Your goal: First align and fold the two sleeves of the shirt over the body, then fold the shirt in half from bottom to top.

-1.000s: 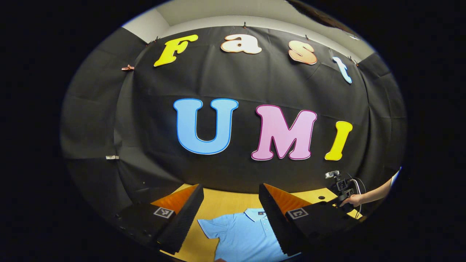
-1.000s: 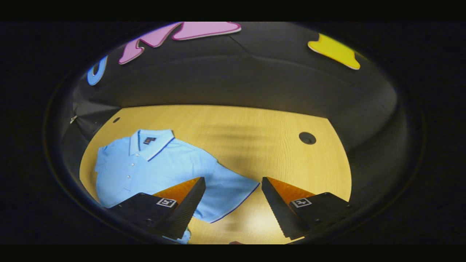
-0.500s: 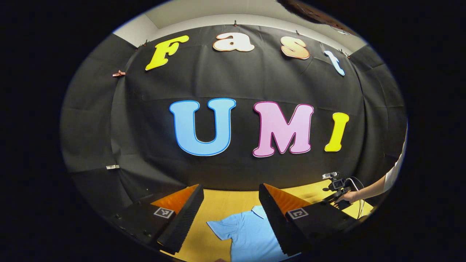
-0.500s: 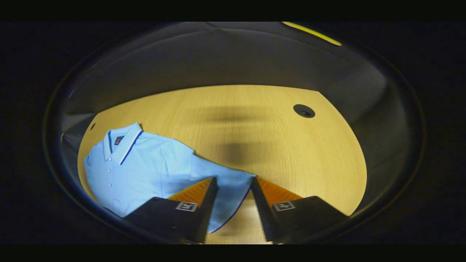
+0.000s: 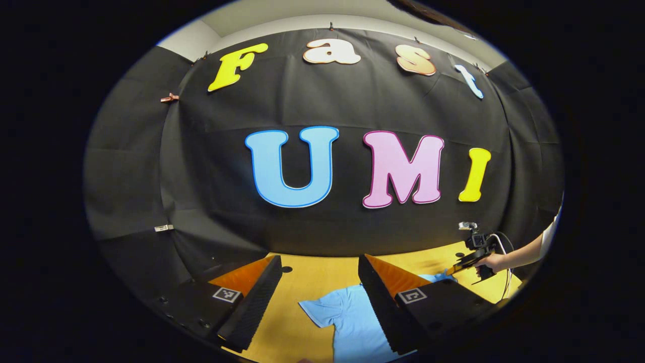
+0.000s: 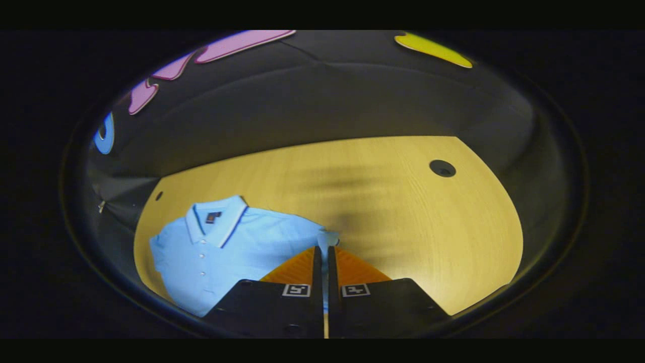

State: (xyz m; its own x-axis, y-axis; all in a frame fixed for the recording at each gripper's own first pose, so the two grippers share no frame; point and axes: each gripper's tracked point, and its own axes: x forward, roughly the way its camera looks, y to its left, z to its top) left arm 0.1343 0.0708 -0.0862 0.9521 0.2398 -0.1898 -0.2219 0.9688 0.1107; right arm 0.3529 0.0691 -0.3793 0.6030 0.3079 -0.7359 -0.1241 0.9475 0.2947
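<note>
A light blue polo shirt point(image 6: 237, 247) lies face up on the wooden table point(image 6: 403, 212), collar toward the back wall. My right gripper point(image 6: 323, 248) is shut on the shirt's sleeve point(image 6: 327, 236), a bit of cloth sticking out past the fingertips. In the left gripper view, that right gripper point(image 5: 471, 259) shows far off at the right, held by a hand point(image 5: 496, 262), with the sleeve point(image 5: 436, 277) lifted off the table. My left gripper point(image 5: 320, 259) is open and held above the table, with the shirt point(image 5: 347, 315) and its other sleeve below between the fingers.
A round cable hole point(image 6: 442, 168) sits in the table at the back right, and a smaller one point(image 6: 159, 195) at the back left behind the collar. The black cloth wall closes the table's far side. Bare wood lies to the right of the shirt.
My right gripper closed from wide open onto the sleeve and lifted it toward the shirt's body. The left gripper stayed open and drifted slightly left.
</note>
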